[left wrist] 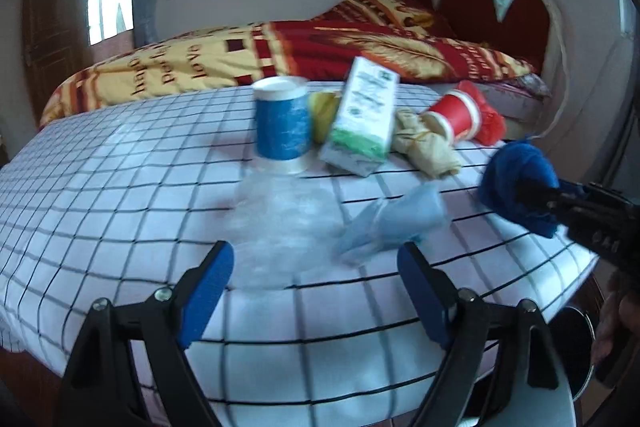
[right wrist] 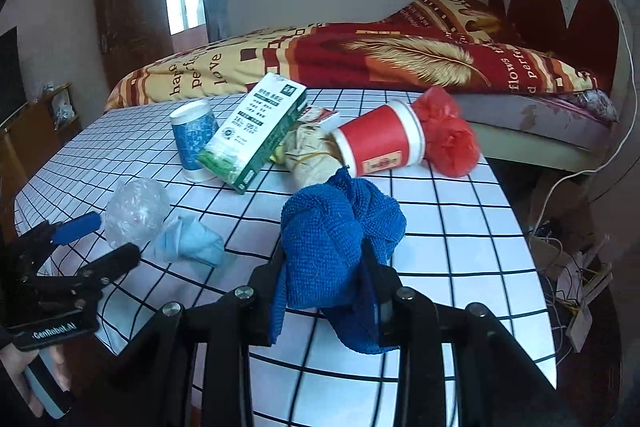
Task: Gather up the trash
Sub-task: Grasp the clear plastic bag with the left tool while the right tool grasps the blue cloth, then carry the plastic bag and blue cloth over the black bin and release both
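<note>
I am working over a table (right wrist: 460, 227) covered with a white cloth ruled in black squares. Behind it stands a bed (right wrist: 400, 59) with a red and yellow patterned quilt and a red scalloped headboard, under a window with green curtains; a brown door is at the far left.

The trash lies in a loose heap toward the far side of the table: a blue and white cup (right wrist: 194, 141) standing upright, a green and white carton (right wrist: 256, 133) leaning against a beige crumpled bag (right wrist: 310, 155), a red paper cup (right wrist: 380, 143) on its side, and a red plastic bag (right wrist: 450, 135) touching the cup's mouth. Nearer to me are a ball of clear plastic wrap (right wrist: 136, 211) and, just beside it, a crumpled pale blue wad (right wrist: 192, 241).

My right gripper (right wrist: 328, 291) points down at a slant over the near edge of the table, its jaws closed about a bunched blue cloth (right wrist: 340, 227), which bulges up above the fingers and hangs below them.

My left gripper (left wrist: 316, 291) is tilted down toward the clear plastic wrap, jaws spread wide with nothing between the pads; the wrap sits just ahead of the fingertips. My left hand (right wrist: 36, 375) grips the handle at the table's near left edge.
</note>
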{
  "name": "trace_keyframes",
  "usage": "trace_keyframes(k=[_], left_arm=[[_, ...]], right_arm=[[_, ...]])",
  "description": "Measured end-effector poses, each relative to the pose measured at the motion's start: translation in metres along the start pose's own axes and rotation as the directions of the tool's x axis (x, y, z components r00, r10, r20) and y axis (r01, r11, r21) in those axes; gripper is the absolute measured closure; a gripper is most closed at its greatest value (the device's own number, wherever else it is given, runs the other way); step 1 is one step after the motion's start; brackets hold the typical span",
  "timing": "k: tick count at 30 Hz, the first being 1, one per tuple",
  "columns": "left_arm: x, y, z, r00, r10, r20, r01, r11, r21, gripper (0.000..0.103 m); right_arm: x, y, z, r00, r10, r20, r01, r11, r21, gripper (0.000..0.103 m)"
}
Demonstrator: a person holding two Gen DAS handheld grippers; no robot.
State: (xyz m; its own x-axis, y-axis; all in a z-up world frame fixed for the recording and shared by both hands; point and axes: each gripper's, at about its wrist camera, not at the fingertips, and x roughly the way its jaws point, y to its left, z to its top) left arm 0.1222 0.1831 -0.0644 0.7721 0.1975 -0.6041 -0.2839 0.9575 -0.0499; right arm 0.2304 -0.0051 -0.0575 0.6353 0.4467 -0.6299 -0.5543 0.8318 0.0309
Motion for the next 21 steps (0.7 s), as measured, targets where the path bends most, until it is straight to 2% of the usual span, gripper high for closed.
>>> trace_keyframes(k=[3,7,9,10,13,16,21], left_arm=[[0.005,0.016,0.001,1.0,0.024,0.001,-0.024,0.999,-0.042,0.018],[0.027,0.021,0.007,0.999,0.026,-0.036,-0.028,0.999,-0.039,0.021],[0.037,0.023,0.007,0.998,0.009,-0.058,-0.012,0.999,-0.042,0.027],[0.042,0.024,0.008,0.998,-0.009,-0.068,0.006,0.999,-0.046,0.035],[0.056,0.028,0.007,0.991,-0.069,-0.111,0.064,0.996,-0.055,0.071],[0.046,0.031,0.009,0.992,-0.088,-0.086,0.084,0.995,-0.058,0.078],[0.015,0.021,0.015,0.997,-0.078,-0.02,0.078,0.997,-0.023,0.079]], right_arm=[[0.002,-0.002,-0.001,1.0,-0.007,-0.001,0.007,1.0,0.006,0.069],[0.008,-0.006,-0.002,1.0,-0.012,-0.009,0.012,1.0,0.027,0.069],[0.012,-0.006,-0.001,1.0,-0.01,-0.018,0.01,1.0,0.024,0.069],[0.013,-0.006,-0.001,1.0,-0.009,-0.022,0.009,1.0,0.016,0.069],[0.015,-0.005,-0.001,1.0,0.0,-0.03,0.0,1.0,0.01,0.069],[0.01,-0.006,0.0,1.0,-0.007,-0.018,0.008,1.0,0.014,0.07],[-0.008,-0.011,0.003,1.0,-0.016,0.017,0.016,0.999,0.033,0.07]])
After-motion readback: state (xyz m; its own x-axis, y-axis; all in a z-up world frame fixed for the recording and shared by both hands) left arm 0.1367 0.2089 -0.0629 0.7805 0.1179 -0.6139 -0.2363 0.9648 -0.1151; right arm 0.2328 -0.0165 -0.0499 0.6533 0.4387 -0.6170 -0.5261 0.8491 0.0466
